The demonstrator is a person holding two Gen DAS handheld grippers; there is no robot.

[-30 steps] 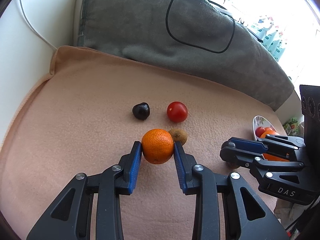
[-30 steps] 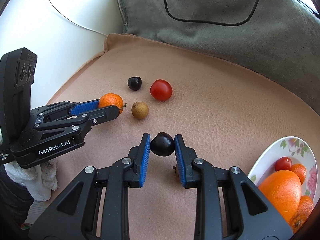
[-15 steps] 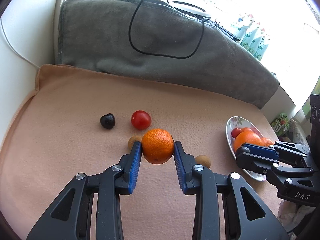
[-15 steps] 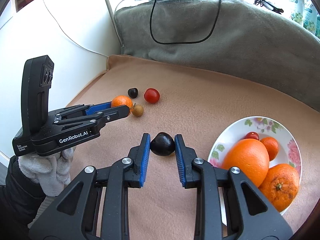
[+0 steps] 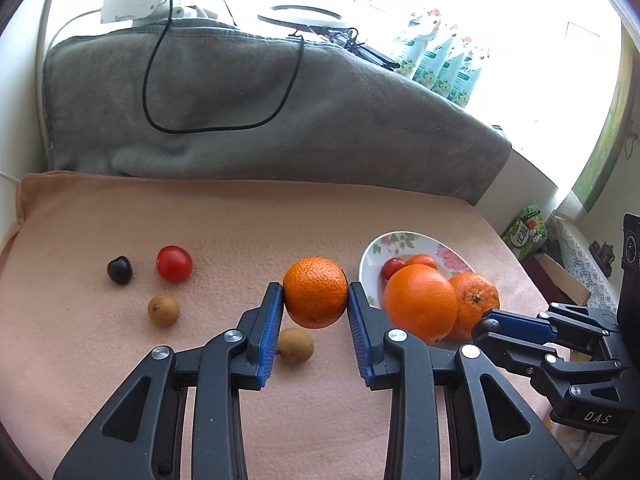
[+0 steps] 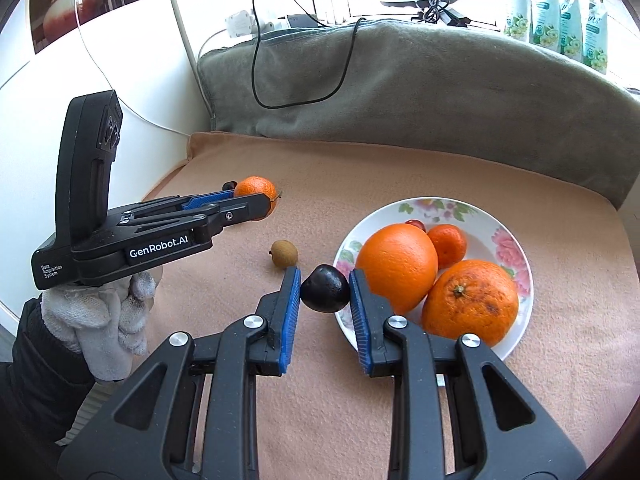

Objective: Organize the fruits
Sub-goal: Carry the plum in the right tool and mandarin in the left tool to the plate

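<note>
A: Surroundings? Obstructions?

B: Peach blanket covered the surface; grey blanket heaped at 12 o'clock with a black cable looped on it; flowered plate at 3 o'clock of the left wrist view. One brown fruit lay just under the left gripper; nothing stood between either gripper and the plate.

A: Counts?

B: On the plate: three oranges, large, medium, small, and one small red fruit. Loose on the blanket: one tomato, one dark fruit, two brown fruits, the second at 9 o'clock.

A: Grippers, held items?

B: Left gripper clenched on a pebbled mandarin, clear of the blanket, just left of the plate; right gripper clenched on a glossy dark plum at the plate's near-left rim; a gloved hand held the left gripper.
</note>
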